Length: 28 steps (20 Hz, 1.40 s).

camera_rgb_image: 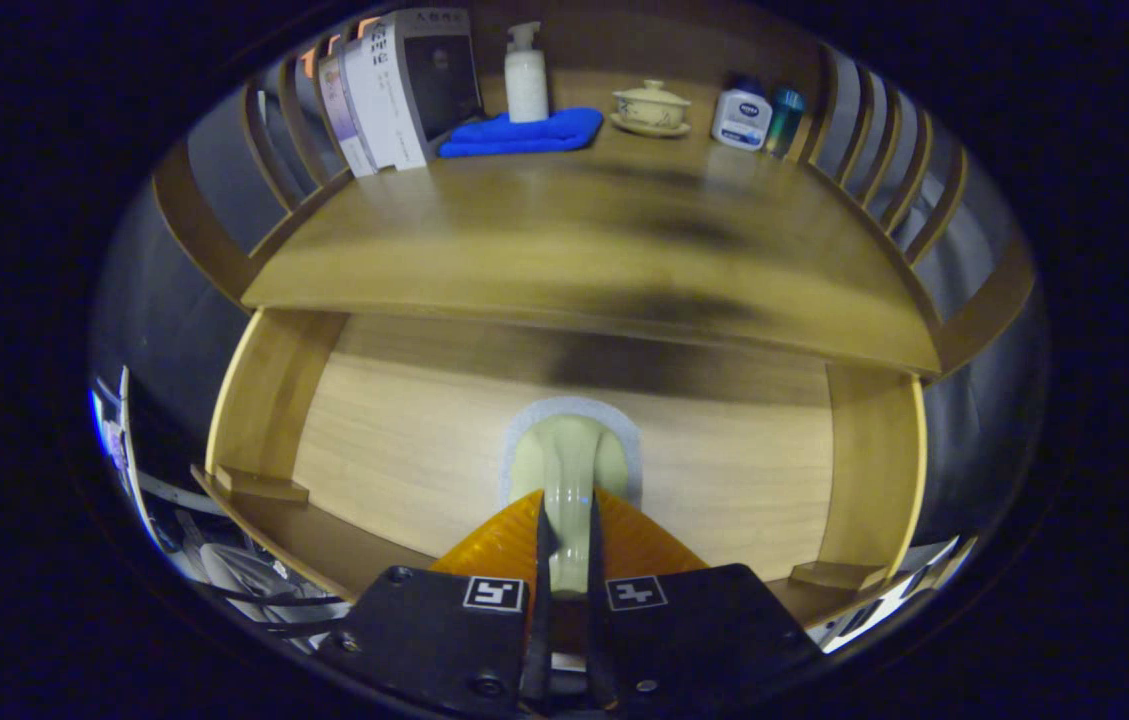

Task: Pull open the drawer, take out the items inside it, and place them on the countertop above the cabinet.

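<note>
On the surface [564, 250] above the open drawer [404, 450], books [394, 90], a blue cloth [521, 133], a lidded cup [651, 106] and bottles [742, 118] stood. The tool [565, 545] pinched what looked like a brush [569, 470] over the drawer. Next, it needed lifting clear and setting on the surface.

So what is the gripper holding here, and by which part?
The gripper is shut on the pale green drawer handle, both fingers pressing the sides of its narrow stem, in front of the light wooden drawer front.
</note>
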Each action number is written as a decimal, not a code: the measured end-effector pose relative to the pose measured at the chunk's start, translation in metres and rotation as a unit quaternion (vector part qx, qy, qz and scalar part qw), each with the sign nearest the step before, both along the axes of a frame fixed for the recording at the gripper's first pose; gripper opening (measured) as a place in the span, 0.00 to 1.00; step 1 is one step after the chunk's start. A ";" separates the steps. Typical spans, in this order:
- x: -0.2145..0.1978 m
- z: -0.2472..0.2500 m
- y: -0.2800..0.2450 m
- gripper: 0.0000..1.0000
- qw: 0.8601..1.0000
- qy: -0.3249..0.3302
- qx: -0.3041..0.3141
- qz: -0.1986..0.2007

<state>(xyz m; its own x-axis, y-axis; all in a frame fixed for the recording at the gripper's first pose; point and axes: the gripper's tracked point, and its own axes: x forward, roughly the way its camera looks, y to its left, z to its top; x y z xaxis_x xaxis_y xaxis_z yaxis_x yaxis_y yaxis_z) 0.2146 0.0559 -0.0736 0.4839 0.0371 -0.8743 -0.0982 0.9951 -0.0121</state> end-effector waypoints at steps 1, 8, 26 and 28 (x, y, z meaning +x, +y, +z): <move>-0.002 0.009 -0.001 0.17 1.000 -0.006 0.001 0.002; 0.011 0.074 -0.015 0.17 0.999 -0.051 0.014 -0.003; 0.156 0.091 -0.011 0.17 0.995 -0.051 0.024 -0.081; 0.162 0.088 -0.012 0.17 0.995 -0.053 0.022 -0.083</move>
